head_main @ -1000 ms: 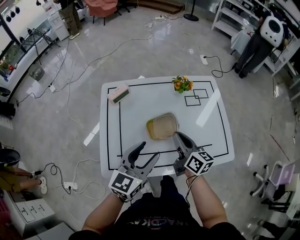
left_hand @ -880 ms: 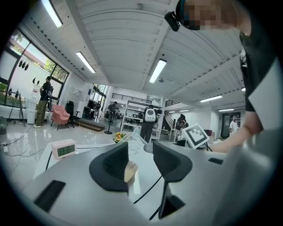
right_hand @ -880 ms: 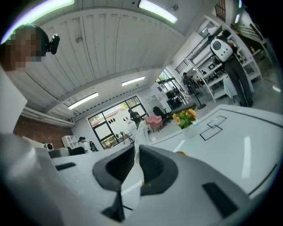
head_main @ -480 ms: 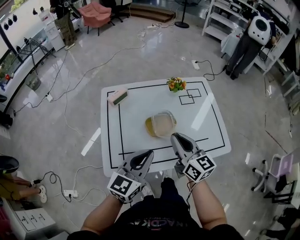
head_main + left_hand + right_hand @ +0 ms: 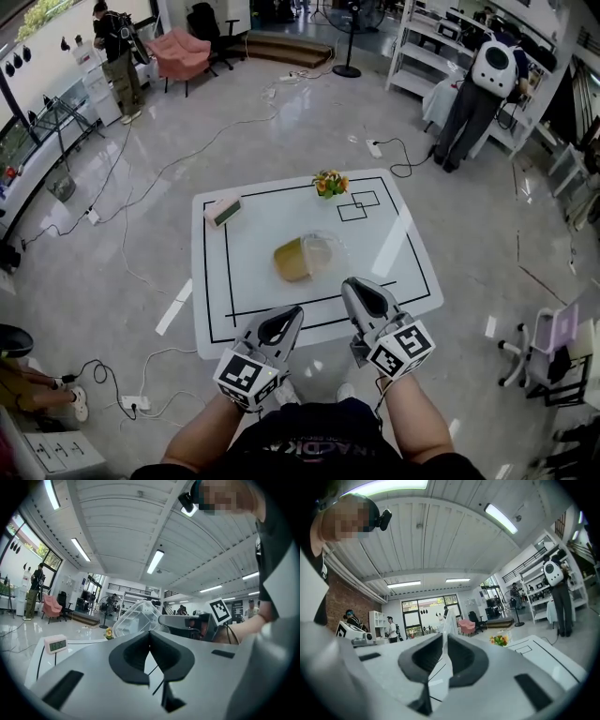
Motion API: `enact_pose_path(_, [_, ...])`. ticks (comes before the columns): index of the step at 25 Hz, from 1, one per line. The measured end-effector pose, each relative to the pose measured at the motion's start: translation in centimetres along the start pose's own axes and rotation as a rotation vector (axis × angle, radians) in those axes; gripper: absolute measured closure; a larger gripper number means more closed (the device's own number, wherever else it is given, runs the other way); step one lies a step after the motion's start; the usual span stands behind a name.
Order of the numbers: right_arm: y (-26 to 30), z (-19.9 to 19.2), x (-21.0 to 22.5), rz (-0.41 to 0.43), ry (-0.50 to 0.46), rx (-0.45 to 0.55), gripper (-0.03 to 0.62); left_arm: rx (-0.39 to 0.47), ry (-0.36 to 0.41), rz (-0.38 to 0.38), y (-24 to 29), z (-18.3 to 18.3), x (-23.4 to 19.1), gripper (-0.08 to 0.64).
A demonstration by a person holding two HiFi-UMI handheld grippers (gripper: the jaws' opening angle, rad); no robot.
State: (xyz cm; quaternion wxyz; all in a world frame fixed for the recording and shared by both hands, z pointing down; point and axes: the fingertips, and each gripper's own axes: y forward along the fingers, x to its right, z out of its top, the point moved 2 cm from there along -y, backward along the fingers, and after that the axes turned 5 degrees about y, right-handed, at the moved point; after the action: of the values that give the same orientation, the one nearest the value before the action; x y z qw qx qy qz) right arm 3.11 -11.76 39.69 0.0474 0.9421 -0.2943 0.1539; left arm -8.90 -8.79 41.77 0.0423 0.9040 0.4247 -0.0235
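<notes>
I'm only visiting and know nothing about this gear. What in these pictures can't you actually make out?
1. The tan mass beside the clear plastic box: in the head view it is too small to tell what it is.
2. Whether the box touches the table: the head view looks steeply down, and the right gripper view shows only a thin edge in the right claw.
3. The digits on the small clock: too small in the left gripper view.

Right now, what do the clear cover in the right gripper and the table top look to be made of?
Clear cover: thin moulded plastic, glossy. You see through it, its walls are ribbed, and the right gripper fingers pinch just a thin edge. Table top: smooth white board, probably laminate, slightly shiny; it mirrors a light streak.
</notes>
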Motion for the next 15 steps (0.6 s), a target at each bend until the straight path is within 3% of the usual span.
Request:
enact_pose_path(6, [-3.0, 2.3, 0.3, 0.064, -0.046, 0.015, 0.557, 0.005, 0.002, 0.070, 1.2, 0.4, 3.0, 0.557])
enact_pose_path(15, [-7.5, 1.9, 2.1, 0.190, -0.015, -0.015, 0.557, -0.012, 0.011, 0.233, 1.6, -0.2, 8.5, 0.555])
